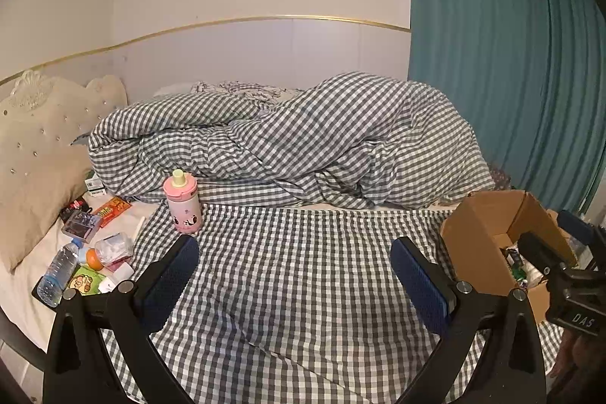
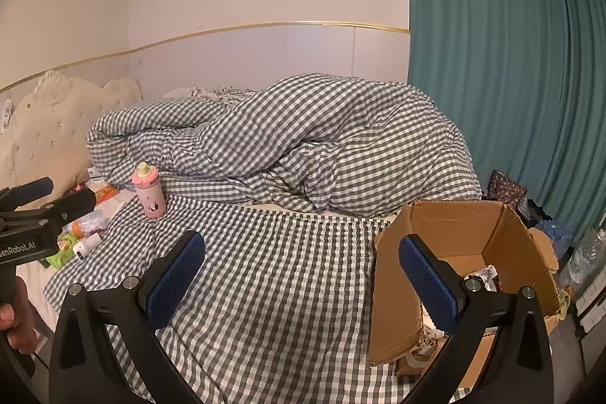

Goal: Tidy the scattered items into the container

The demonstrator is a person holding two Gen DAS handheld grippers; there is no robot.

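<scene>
A pink bottle [image 1: 183, 201] with a yellow cap stands upright on the checked bedsheet; it also shows in the right wrist view [image 2: 149, 191]. Scattered items lie at the bed's left: a clear water bottle [image 1: 57, 270], a green snack packet [image 1: 84, 282], a purple box [image 1: 81, 223], an orange packet [image 1: 112, 208]. An open cardboard box [image 2: 460, 233] at the right holds a few items. My left gripper [image 1: 295, 271] is open and empty over the sheet. My right gripper [image 2: 303, 267] is open and empty, its right finger in front of the box.
A bunched checked duvet [image 1: 303, 139] lies across the back of the bed. A padded headboard [image 1: 34, 154] is on the left and a teal curtain [image 1: 503, 63] on the right. Bags and a plastic bottle [image 2: 583, 258] stand right of the box.
</scene>
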